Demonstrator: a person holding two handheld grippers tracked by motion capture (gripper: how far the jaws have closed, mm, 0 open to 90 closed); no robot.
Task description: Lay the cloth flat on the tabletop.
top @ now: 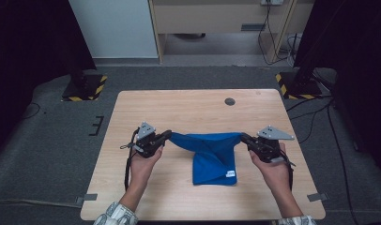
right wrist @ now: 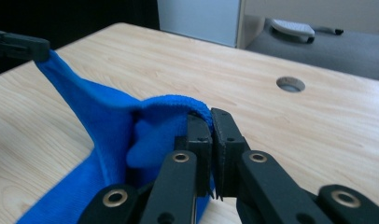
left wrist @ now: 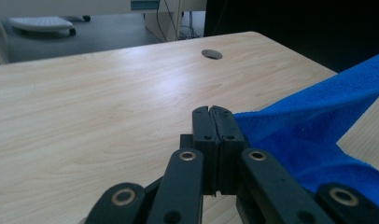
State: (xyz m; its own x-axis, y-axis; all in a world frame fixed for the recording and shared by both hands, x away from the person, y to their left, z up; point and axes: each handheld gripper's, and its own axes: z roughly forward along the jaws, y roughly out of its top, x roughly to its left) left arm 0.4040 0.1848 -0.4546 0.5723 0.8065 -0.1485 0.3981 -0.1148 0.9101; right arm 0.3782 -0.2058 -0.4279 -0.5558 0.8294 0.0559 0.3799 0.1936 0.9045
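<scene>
A blue cloth hangs stretched between my two grippers above the wooden table, its lower part folded and resting on the tabletop with a small white label at its near right corner. My left gripper is shut on the cloth's left corner; its jaws are pressed together. My right gripper is shut on the cloth's right corner, jaws closed with fabric bunched beside them. The other gripper's black jaw holds the cloth's far end in the right gripper view.
A round cable hole sits in the table near the far edge, right of centre. Beyond the table are a carpeted floor, stands with yellow-black striped bases and a desk with cables.
</scene>
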